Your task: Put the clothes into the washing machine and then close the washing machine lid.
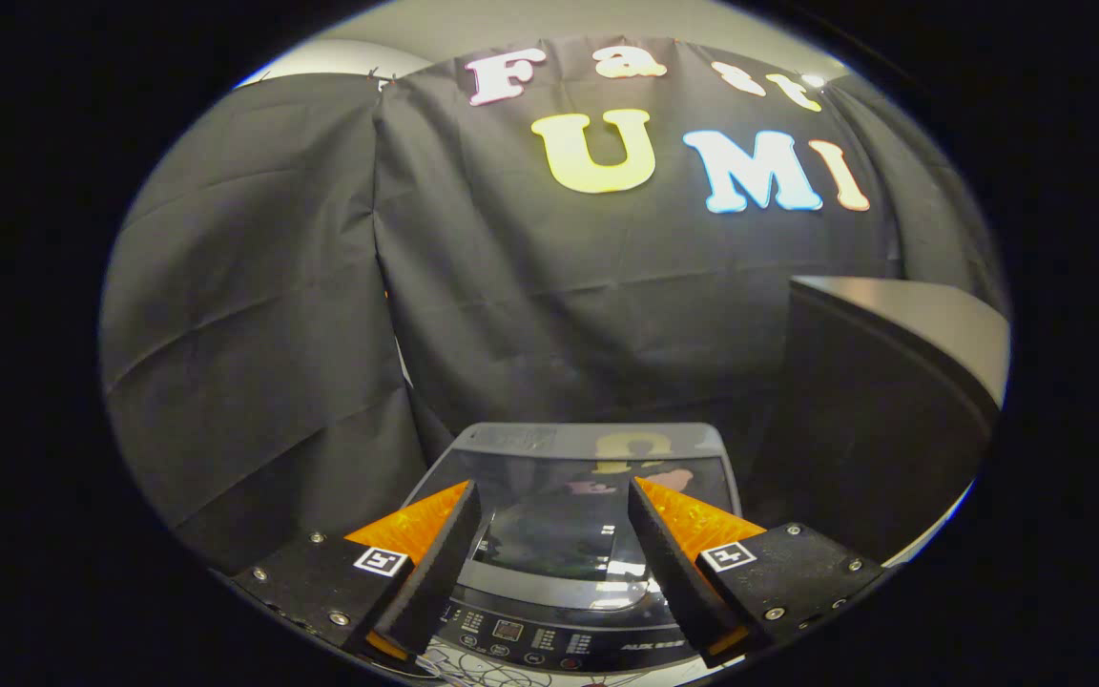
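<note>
Tongs agape above washing machine lid

Black cloth hung creased as the booth's wall. A dark cabinet with a pale top stood at the right. A pale ceiling showed above.

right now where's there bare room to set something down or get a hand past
The washer's shut glass lid is bare, framed by the open tool fingers and, nearer, the control panel. The grey top of the dark cabinet beside it is bare too. The cables in front of the panel crowd that edge.
</note>
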A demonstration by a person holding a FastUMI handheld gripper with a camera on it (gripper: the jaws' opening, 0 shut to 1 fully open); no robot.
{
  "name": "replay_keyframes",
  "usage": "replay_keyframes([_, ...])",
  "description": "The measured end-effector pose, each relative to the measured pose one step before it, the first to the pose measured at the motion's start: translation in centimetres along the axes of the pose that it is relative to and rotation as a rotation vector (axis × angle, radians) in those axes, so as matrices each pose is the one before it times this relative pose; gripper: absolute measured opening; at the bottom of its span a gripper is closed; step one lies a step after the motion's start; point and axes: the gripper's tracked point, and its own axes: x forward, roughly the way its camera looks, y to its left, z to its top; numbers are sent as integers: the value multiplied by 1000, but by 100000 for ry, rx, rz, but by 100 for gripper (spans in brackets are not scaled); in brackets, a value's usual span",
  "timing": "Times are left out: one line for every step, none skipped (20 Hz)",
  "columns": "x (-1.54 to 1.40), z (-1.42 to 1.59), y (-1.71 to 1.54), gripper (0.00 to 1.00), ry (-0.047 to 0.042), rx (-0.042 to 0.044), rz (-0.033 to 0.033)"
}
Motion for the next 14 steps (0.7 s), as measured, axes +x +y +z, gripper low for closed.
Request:
replay_keyframes([-1068, 886, -717, 96, -2155, -851, 162])
replay_keyframes([-1128, 883, -706, 96, -1911, -615, 250])
replay_keyframes([-1139, 796, -756, 96, -1885, -478, 410])
replay_keyframes([-1298, 768, -874, 96, -1788, -665, 373])
replay_keyframes([-1304, 829, -962, 96, -1650, -534, -79])
replay_keyframes([-1360, 846, -1045, 96, -1997, -517, -40])
replay_keyframes([-1378, 784, -1165, 96, -2038, -354, -394])
replay_keyframes([-1292, 828, -1285, 95, -1828, 40, -795])
replay_keyframes([-1339, 649, -1157, 95, -1528, 439, -756])
replay_keyframes([-1223, 604, -1314, 96, -1236, 762, -938])
replay_keyframes([-1229, 577, -1249, 95, -1375, 395, -861])
replay_keyframes([-1178, 499, -1282, 95, -1273, 226, -1293])
replay_keyframes([-1114, 396, -1295, 95, -1024, 25, -980])
replay_keyframes([-1019, 259, -1249, 95, -697, -9, -987])
